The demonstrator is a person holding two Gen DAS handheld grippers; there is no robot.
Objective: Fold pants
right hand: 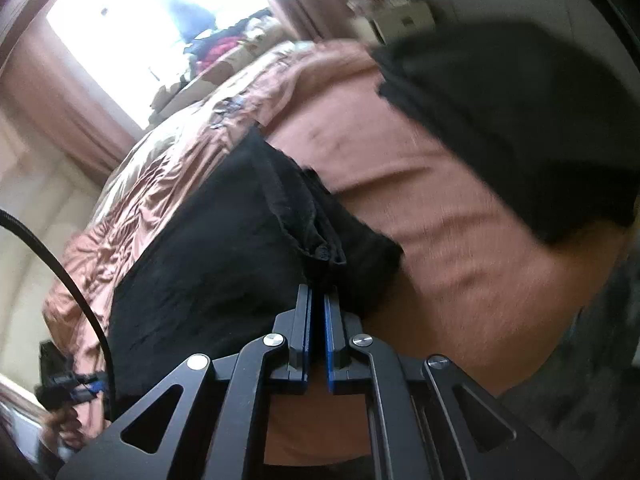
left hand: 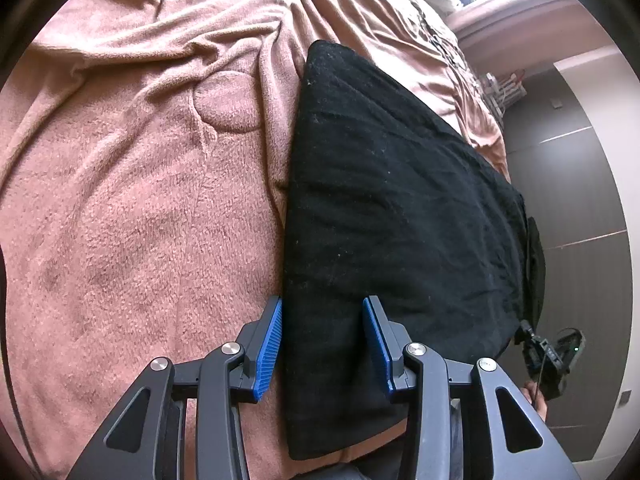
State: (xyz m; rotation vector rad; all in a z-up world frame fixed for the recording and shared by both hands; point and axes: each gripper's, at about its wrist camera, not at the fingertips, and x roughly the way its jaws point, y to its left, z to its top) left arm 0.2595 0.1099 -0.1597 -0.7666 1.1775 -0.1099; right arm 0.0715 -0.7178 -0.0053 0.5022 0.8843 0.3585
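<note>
Black pants (left hand: 392,200) lie flat on a pink fleece blanket (left hand: 140,208) over the bed. My left gripper (left hand: 322,312) is open, its blue pads straddling the near left edge of the pants without pinching it. In the right wrist view my right gripper (right hand: 317,296) is shut on the waistband end of the pants (right hand: 224,248), next to the button, and the cloth bunches up there. The right gripper also shows small at the far right of the left wrist view (left hand: 552,356).
Another dark garment (right hand: 520,120) lies on the blanket at the upper right of the right wrist view. A bright window (right hand: 160,20) and piled clothes sit beyond the bed. A black cable (right hand: 80,280) hangs at left. Dark cabinet doors (left hand: 580,200) stand right of the bed.
</note>
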